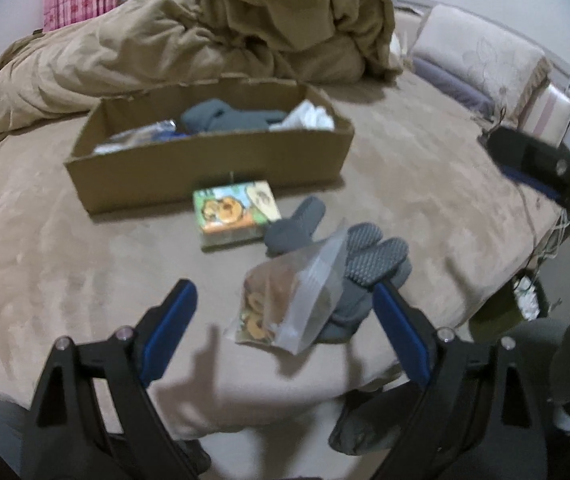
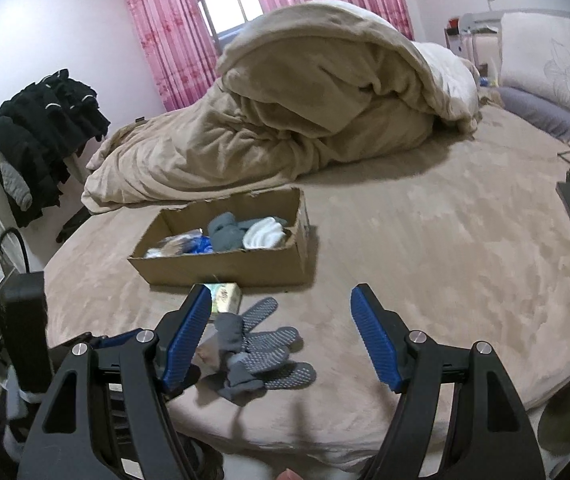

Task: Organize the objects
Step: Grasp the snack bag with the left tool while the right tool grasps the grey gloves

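Grey dotted gloves (image 1: pixel 359 264) (image 2: pixel 263 354) lie on the tan bedspread (image 1: pixel 425 184) near its front edge, a clear snack bag (image 1: pixel 289 300) overlapping them and a small printed box (image 1: pixel 235 212) just beyond. Cardboard box (image 1: pixel 205 168) (image 2: pixel 225 268) behind holds grey, white and blue items. Left gripper (image 1: pixel 285 332) and right gripper (image 2: pixel 281 332): jaws spread wide, holding nothing, above the gloves.
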Action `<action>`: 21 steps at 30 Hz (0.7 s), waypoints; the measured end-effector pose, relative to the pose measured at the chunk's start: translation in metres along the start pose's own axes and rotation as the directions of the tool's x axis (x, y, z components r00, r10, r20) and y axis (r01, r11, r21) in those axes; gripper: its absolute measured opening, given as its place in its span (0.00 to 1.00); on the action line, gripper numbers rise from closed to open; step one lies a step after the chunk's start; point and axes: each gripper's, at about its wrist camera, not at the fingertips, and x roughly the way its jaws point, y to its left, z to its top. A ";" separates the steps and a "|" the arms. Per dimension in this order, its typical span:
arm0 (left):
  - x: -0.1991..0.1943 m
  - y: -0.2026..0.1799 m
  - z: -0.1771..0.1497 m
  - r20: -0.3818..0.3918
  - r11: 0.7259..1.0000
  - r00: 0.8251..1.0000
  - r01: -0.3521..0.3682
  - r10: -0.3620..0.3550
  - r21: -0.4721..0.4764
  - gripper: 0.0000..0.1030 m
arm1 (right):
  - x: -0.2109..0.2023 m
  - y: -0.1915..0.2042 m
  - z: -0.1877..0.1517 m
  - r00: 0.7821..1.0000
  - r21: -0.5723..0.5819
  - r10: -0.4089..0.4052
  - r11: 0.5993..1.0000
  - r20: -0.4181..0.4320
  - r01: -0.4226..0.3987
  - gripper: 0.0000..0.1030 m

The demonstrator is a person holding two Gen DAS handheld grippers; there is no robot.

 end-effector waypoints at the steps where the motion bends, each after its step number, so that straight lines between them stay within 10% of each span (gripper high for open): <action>1: 0.005 -0.001 -0.001 -0.006 1.000 1.000 -0.010 0.010 0.007 0.88 | 0.003 -0.002 -0.002 1.000 0.003 -0.001 1.000 -0.008 0.001 0.73; 21: 0.027 0.024 -0.006 0.012 0.999 0.999 0.037 -0.037 0.004 0.48 | 0.073 0.008 -0.034 0.973 0.001 0.011 1.000 -0.230 -0.011 0.73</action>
